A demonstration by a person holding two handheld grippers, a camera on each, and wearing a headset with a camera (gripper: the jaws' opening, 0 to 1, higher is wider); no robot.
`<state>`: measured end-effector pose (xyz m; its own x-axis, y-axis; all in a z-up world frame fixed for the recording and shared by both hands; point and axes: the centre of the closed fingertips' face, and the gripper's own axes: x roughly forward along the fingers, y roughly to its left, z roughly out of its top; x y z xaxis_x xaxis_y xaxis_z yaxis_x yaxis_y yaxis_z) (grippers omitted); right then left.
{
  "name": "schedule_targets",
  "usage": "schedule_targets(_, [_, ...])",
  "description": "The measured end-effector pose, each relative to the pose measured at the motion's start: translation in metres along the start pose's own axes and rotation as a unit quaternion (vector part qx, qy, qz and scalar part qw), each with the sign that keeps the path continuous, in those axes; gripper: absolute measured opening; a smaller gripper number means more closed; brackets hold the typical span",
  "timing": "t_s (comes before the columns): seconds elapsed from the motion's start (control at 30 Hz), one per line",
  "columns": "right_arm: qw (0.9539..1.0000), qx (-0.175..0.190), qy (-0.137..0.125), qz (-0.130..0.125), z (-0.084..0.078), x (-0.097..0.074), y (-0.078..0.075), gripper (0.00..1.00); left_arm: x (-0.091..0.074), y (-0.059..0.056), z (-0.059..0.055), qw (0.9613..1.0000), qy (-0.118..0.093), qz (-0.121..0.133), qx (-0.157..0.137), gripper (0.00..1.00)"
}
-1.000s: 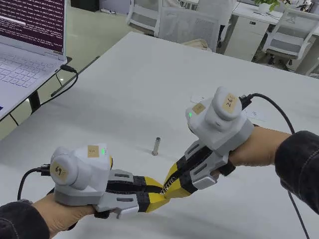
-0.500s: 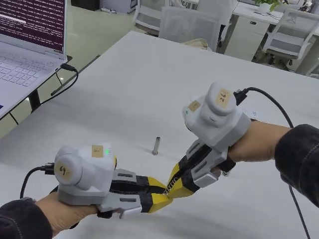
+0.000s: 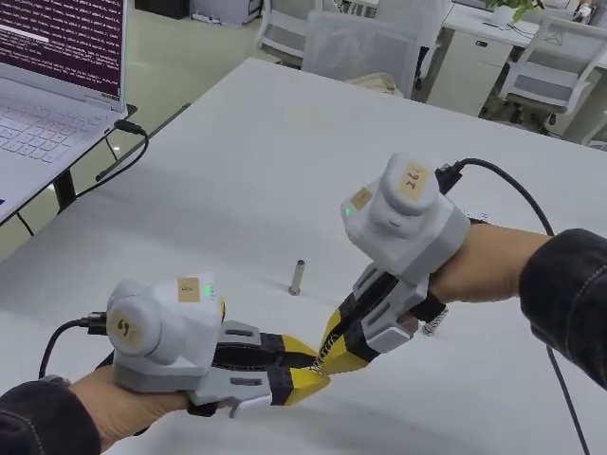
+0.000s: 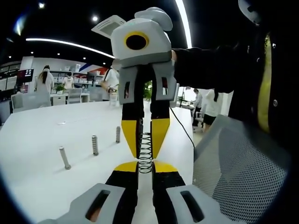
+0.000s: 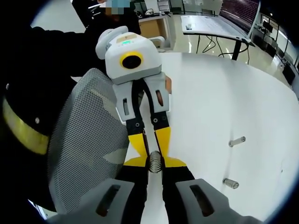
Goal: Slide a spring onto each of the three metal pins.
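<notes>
- Spring (image 4: 145,158) hangs in the air between the two claws, low over the white table (image 3: 237,171) and close to the person. In the left gripper view it stands upright, with its lower end at the tips of the left gripper (image 4: 145,167) and its body running up between the jaws of the right gripper (image 4: 145,151).
- The right gripper's yellow jaws are pressed in on the coil's sides, pinching it. In the right gripper view the spring shows end-on between the tips.
- The left gripper's jaws are drawn close together too, nipping the spring's lower end. Both claws seem to have a hold, so I judge this a hand-over or a re-grip, not yet a threading move.
- Three pins stand in a row on the table beyond the claws. The far pin (image 4: 118,134) and the middle pin (image 4: 95,145) both look wrapped in coils, so two of the three appear done.
- The bare pin (image 4: 64,157) is smooth along its length and carries nothing, so it is the one left.
- What remains, as I read it, is for one claw to let go and the other to carry the spring to the bare pin, which stands well apart from the tips. The bore must then be lined up over the pin's top and the spring slid down.
- In the head view the left hand (image 3: 104,408) holds its gripper low and nearly level, pointing right.
- The right hand (image 3: 474,275) comes in from the right and tilts its gripper steeply down and leftward, so the two sets of tips meet at an angle.
</notes>
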<state>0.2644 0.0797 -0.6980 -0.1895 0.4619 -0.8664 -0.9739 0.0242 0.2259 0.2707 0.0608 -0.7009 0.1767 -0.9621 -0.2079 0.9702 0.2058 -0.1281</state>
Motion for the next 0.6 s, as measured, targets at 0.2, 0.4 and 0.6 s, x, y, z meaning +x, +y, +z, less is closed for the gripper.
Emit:
schedule_targets(0.2, [1.0000,0.000,0.001,-0.003,-0.0002,-0.0010,-0.0004,0.08,0.0003,0.0009,-0.0020,1.0000,0.004,0.000,0.002,0.03])
schedule_targets(0.4, [1.0000,0.000,-0.003,-0.005,0.0014,-0.0017,-0.0005,0.08,0.0001,0.0010,-0.0013,1.0000,0.001,0.000,0.005,0.03])
schedule_targets(0.6, [1.0000,-0.002,0.001,-0.006,0.0012,-0.0008,0.0003,0.07,0.0015,0.0002,-0.0019,1.0000,0.004,-0.001,0.006,0.03])
